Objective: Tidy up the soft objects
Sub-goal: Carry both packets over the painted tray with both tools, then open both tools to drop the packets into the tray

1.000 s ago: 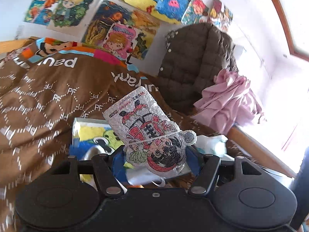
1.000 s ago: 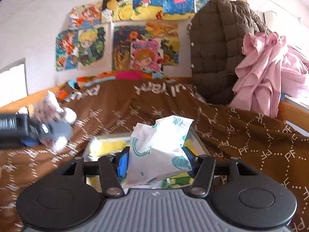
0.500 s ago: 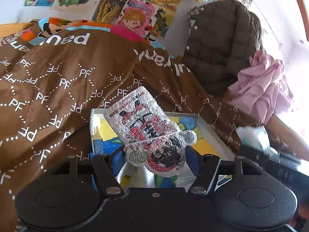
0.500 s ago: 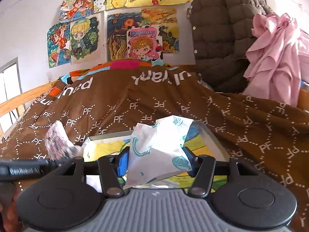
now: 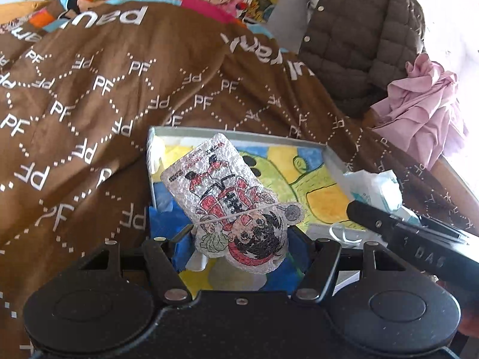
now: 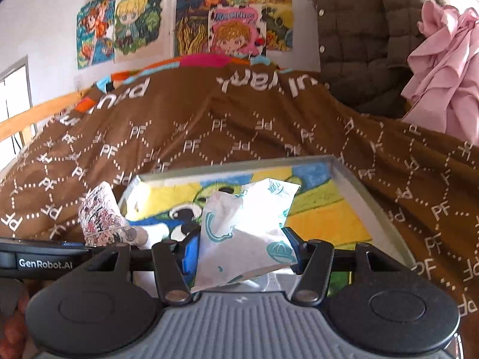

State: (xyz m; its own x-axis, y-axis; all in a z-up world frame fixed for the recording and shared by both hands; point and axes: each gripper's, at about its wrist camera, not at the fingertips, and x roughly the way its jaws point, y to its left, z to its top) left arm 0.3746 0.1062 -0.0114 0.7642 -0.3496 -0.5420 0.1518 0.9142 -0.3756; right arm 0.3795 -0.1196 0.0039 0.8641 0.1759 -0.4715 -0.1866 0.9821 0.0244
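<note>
Above tray [image 5: 239, 136], cartoon pouch [image 5: 230, 200] clamped head-down, long axis tilted up-left.

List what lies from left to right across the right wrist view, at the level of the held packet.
Cartoon-printed bubble pouch → white and teal tissue packet in the right hand-held gripper → tray's right wall → brown blanket.

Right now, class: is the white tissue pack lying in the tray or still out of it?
Out: the tissue pack is clamped in the right tool, raised above the tray.
</note>
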